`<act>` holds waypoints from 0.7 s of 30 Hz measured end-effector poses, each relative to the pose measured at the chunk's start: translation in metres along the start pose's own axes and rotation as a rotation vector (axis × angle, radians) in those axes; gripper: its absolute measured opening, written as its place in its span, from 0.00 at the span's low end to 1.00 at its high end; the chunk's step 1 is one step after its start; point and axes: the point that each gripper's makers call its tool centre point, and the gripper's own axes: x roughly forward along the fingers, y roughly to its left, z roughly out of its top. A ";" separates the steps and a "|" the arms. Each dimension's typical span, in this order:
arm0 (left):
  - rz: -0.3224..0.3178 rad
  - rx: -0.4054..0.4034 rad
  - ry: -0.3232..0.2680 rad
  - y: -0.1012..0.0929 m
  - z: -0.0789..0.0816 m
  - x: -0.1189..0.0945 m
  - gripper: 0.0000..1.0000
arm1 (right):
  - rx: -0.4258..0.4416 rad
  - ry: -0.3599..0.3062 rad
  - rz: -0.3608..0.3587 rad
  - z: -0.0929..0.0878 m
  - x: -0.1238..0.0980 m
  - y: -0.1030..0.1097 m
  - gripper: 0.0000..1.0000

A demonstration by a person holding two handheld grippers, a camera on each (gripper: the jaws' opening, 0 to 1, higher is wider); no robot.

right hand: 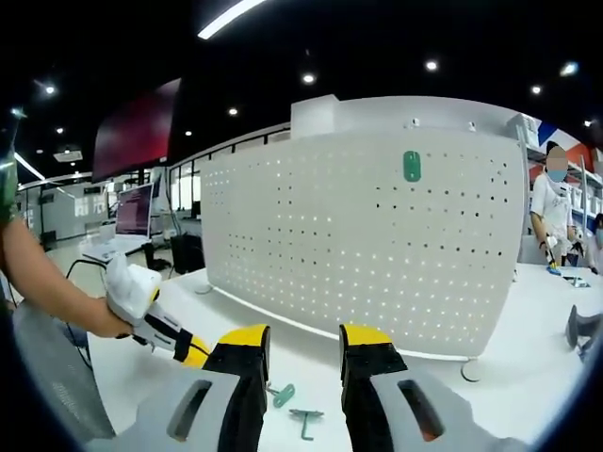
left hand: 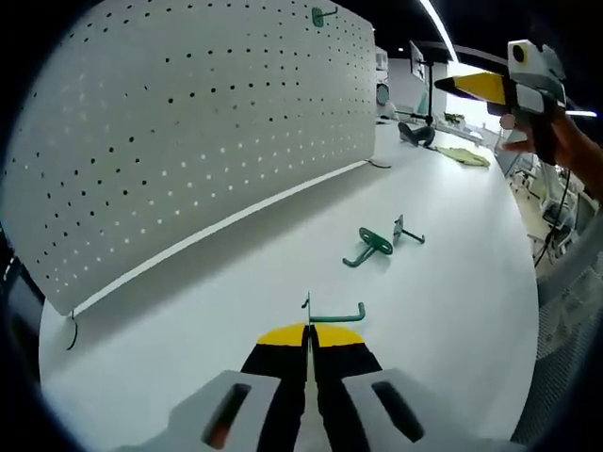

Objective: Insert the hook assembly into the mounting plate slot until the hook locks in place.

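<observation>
1. Just past the tip of the left gripper (left hand: 308,337): a green hook (left hand: 336,313) lying flat on the white counter (left hand: 452,282). Touching or only very close, hard to tell.
2. Left gripper pressed tight together, with no gap and nothing between its two sides.
3. Long part of that hook lying across the gripper's path, not in line with it. Bent end off to the right, small flat plate end right at the tip.
4. Two more green hooks (left hand: 369,245) farther out on the counter, near each other, well apart from the first one.
5. Right gripper (right hand: 303,363) spread wide and holding nothing, up above the counter and facing the white board with holes (right hand: 377,254).
6. One green piece (right hand: 412,166) already stuck high on that board. Same piece near the top edge in the left gripper view (left hand: 322,16).
7. Left gripper by far the nearer one to the hook. Best guess for the next move: open up, then close on the long part from both sides.
8. No brand names, labels or words to read anywhere on the hooks, board or counter.
</observation>
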 end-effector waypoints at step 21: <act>-0.033 -0.142 -0.279 -0.008 0.090 -0.036 0.02 | -0.030 -0.045 0.002 0.026 -0.003 0.009 0.29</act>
